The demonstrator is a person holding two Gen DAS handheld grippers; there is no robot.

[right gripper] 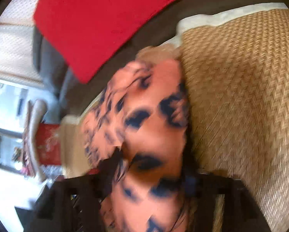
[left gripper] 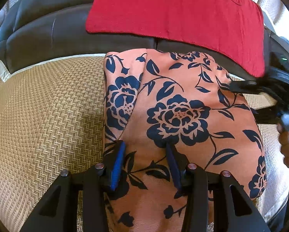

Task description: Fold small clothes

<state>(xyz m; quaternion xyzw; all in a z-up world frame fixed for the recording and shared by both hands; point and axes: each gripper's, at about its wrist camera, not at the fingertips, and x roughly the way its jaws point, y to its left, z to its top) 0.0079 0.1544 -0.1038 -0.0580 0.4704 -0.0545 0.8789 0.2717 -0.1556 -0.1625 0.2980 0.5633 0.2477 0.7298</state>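
A salmon-pink garment with a dark blue flower print (left gripper: 175,104) lies partly folded on a woven straw mat (left gripper: 44,112). My left gripper (left gripper: 144,150) hovers over its near part with the blue-padded fingers (left gripper: 117,164) apart and nothing between them. My right gripper (left gripper: 239,86) shows at the right edge of the left wrist view, at the garment's right side. The right wrist view is heavily blurred: the garment (right gripper: 154,135) fills the middle and the fingers cannot be made out.
A red cloth (left gripper: 179,13) lies spread over a dark grey sofa cushion (left gripper: 47,31) behind the mat. The red cloth (right gripper: 90,23) and the mat (right gripper: 241,96) also show in the right wrist view. A window and clutter lie far left there.
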